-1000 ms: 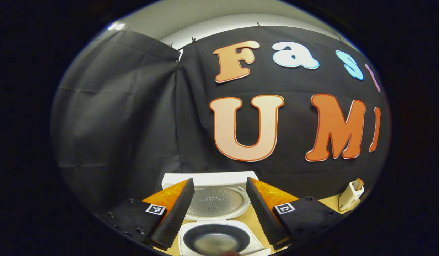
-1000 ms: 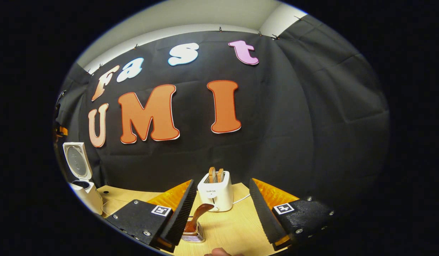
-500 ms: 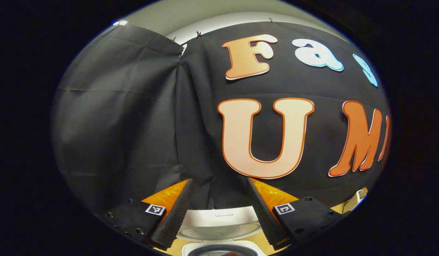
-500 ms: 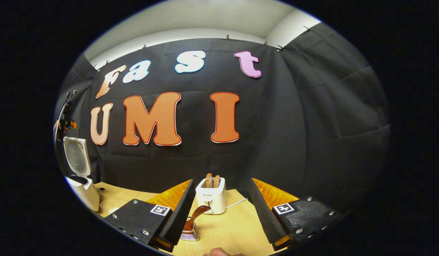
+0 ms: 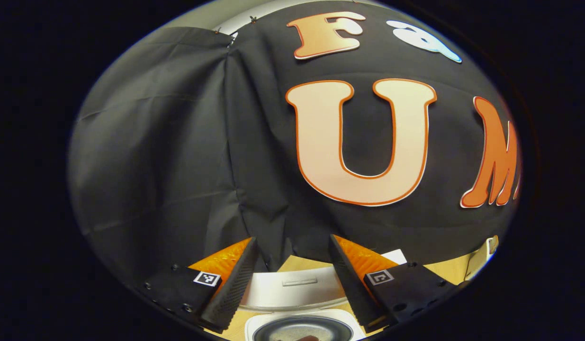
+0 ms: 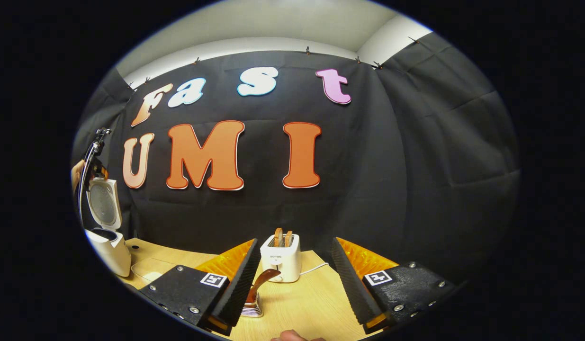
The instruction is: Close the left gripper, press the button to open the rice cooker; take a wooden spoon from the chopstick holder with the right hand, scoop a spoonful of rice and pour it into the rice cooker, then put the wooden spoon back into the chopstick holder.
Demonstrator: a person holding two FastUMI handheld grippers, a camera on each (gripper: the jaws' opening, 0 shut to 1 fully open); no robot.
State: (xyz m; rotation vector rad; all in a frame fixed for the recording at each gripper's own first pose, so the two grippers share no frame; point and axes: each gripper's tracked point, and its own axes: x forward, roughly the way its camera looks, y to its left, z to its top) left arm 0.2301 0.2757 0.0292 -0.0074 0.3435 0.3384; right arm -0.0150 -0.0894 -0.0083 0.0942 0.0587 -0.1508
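Note:
The white rice cooker (image 5: 297,319) stands open below my left gripper (image 5: 292,239), its dark inner pot (image 5: 304,329) low between the fingers and the raised lid (image 5: 292,289) just beyond. That gripper is open and holds nothing. In the right gripper view the cooker (image 6: 110,248) sits far left with its lid (image 6: 103,204) up, and the left gripper (image 6: 91,158) hovers over it. A brown wooden spoon (image 6: 264,280) leans out of the chopstick holder (image 6: 253,309), close by the left finger of my open right gripper (image 6: 296,240).
A white toaster (image 6: 279,258) with two bread slices stands on the wooden table (image 6: 311,303) behind the holder, its cord trailing right. The same toaster (image 5: 479,260) appears at the far right of the left gripper view. Black cloth walls close the back and sides.
The left gripper has risen and moved forward over the cooker's lid, so less of the pot shows. The right gripper has drawn back a little from the toaster and spoon.

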